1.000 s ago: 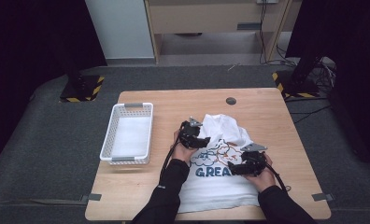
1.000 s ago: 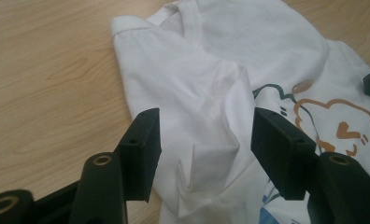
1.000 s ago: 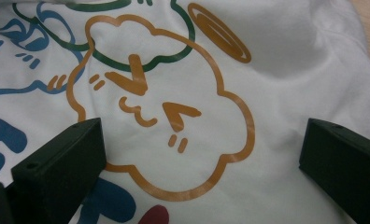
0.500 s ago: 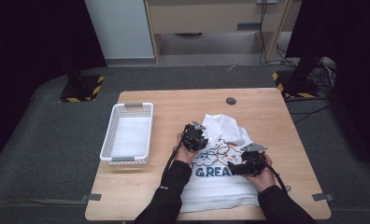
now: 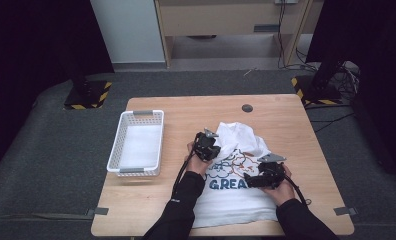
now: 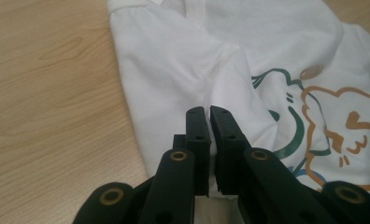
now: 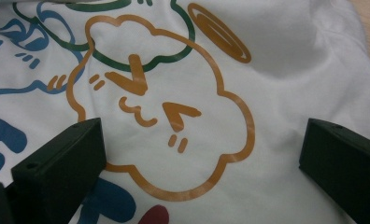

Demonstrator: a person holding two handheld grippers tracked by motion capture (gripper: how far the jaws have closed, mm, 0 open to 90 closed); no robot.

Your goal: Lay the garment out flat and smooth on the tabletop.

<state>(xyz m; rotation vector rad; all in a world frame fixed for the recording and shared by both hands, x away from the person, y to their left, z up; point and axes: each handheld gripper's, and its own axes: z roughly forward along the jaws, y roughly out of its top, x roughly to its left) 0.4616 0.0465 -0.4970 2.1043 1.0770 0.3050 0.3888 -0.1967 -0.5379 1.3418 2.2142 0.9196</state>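
Table (image 5: 186, 210) first, since it's the biggest thing here: light wood, square-ish, sitting on grey carpet with dark curtains on both sides; a small dark round spot (image 5: 247, 108) sits near its far edge

next down in size is the white t-shirt (image 5: 236, 205), spread on the right half of the table, near edge reaching almost to the person's side; the far part is bunched and folded over; the print has cartoon clouds in orange, green and blue, and blue letters under them

left of the shirt, well apart from it, stands a white plastic basket (image 5: 136, 170), long side running away from the person, slatted walls, looks like nothing but a white liner in it

then the grippers; left gripper (image 5: 206, 145) is at the shirt's left edge near the bunched part; in the left gripper view its jaws have just been closing and now pinch a raised fold of the white fabric (image 6: 230, 88) between them, wood showing off to the side; so that one's clamped on the shirt

right gripper (image 5: 258, 179) sits over the printed middle of the shirt; in the right gripper view its jaws stand wide apart with the orange cloud face (image 7: 160, 112) lying flat between them, nothing pinched
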